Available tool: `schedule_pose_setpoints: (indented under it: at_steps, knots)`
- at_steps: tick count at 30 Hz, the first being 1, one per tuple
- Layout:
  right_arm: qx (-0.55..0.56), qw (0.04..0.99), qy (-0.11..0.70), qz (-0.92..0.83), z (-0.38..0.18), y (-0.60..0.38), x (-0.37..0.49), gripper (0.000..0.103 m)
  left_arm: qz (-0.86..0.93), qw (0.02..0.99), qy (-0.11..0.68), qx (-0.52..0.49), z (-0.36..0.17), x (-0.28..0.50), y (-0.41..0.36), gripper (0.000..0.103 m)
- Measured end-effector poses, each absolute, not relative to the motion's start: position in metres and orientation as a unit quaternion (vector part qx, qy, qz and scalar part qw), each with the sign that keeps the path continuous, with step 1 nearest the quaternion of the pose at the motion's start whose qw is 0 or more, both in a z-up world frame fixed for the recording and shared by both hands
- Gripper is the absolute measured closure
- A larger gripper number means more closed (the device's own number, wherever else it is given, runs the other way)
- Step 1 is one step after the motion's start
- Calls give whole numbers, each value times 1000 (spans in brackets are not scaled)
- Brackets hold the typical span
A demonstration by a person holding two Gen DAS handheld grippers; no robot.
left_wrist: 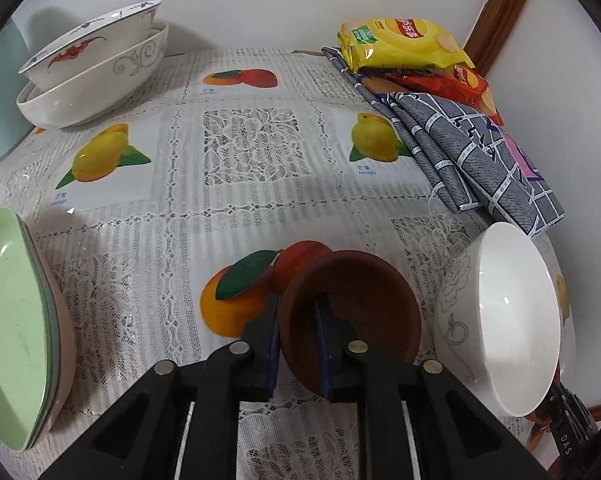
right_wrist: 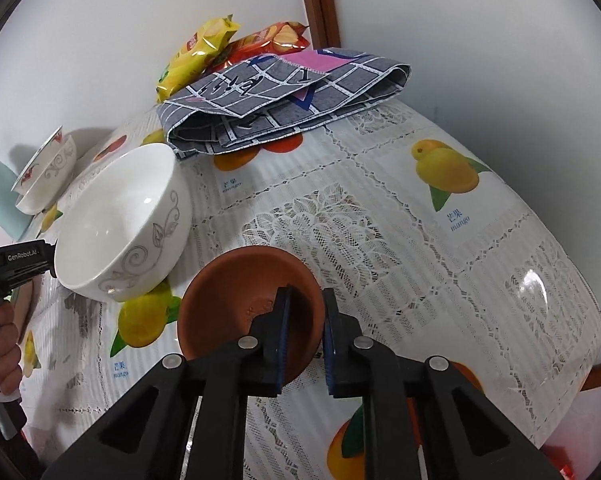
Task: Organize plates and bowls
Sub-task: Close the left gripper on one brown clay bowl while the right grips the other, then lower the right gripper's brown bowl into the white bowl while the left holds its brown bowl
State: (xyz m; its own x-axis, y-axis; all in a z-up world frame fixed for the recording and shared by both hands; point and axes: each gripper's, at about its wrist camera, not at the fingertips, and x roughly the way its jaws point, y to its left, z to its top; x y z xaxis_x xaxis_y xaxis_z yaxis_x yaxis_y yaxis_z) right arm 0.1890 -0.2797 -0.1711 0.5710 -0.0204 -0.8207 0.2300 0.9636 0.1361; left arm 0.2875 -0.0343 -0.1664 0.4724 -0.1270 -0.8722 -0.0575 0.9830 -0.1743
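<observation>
Terracotta saucers sit on the lace-covered desk (left_wrist: 260,208). Left claw (left_wrist: 298,344) clamps the rim of one brown saucer (left_wrist: 364,292); right claw (right_wrist: 305,340) clamps another brown saucer (right_wrist: 228,300). A white bowl (right_wrist: 120,224) stands just beside.

Both grippers are pointing steeply down. The left gripper (left_wrist: 296,344) is pinching a rim, one finger (left_wrist: 265,340) outside and the other inside. The right gripper (right_wrist: 305,340) is doing likewise. A hand (right_wrist: 2,344) is gripping the left handle.
</observation>
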Motion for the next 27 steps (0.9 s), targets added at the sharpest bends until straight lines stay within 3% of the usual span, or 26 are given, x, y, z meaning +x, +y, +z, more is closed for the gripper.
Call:
schedule_pose_setpoints:
  at_steps: [27]
  knots:
    - [154, 894, 413, -82, -132, -283, 172, 94, -33, 867, 484, -111, -123, 255, -13, 94]
